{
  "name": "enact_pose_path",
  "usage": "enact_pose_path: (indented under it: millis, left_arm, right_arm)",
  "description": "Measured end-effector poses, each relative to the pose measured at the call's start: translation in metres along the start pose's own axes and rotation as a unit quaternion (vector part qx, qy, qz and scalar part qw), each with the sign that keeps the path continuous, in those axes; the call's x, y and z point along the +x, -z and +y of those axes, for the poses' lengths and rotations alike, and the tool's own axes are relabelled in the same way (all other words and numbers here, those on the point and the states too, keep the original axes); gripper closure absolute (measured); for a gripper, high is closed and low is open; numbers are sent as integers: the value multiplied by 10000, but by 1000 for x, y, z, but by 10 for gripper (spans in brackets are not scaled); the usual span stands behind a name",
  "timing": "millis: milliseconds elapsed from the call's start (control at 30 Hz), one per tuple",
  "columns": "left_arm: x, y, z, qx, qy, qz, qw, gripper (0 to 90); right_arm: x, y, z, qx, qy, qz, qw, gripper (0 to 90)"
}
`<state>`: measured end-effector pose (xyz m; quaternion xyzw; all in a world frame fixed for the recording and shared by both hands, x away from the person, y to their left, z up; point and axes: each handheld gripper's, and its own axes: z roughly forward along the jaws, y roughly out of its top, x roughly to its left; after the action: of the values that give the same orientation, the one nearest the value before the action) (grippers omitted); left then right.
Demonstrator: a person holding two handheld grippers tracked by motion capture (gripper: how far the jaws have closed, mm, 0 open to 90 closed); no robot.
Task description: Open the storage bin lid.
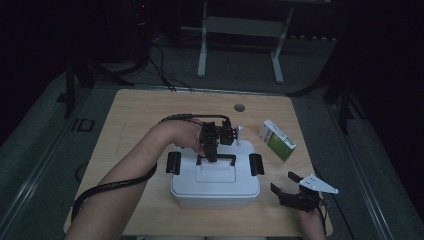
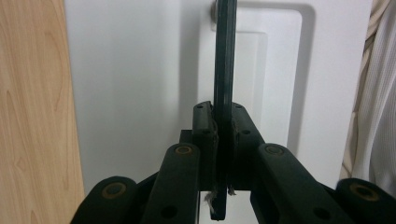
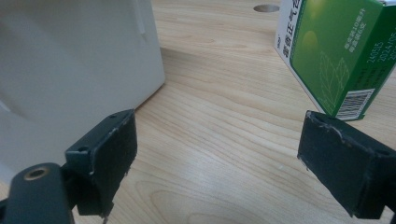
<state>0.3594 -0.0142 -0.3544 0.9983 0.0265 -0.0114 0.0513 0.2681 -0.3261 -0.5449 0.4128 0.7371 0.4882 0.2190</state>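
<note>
Dim, dark-edged high view; gripper views brighter, softly blurred.

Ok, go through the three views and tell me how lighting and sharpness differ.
High view: dim, surroundings nearly black, the white box the brightest thing, soft overall. Left gripper view: bright, the handle fairly sharp, soft shadows on the lid. Right gripper view: evenly lit, the near pads slightly blurred, the green carton crisper, its small print unreadable.

Green and white carton (image 3: 336,56), near the tabletop's far right edge: white Chinese characters on the white side panel, too cropped to read; small print with "240515" and a partly legible "2024/06…" date; a barcode at its lower corner.
</note>
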Motion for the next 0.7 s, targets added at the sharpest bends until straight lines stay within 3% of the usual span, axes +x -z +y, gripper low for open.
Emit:
enact_pose_path:
  millis: [367,700]
  left_arm:
    - [-2,3,1,-46,-2,-2,10000,840]
    - [-4,15,-2,-138,-17,25,9999,839]
  right_arm:
    - [0,0,0,-4,-23,2,10000,115]
    - [0,0,0,7,-26,0,10000,115]
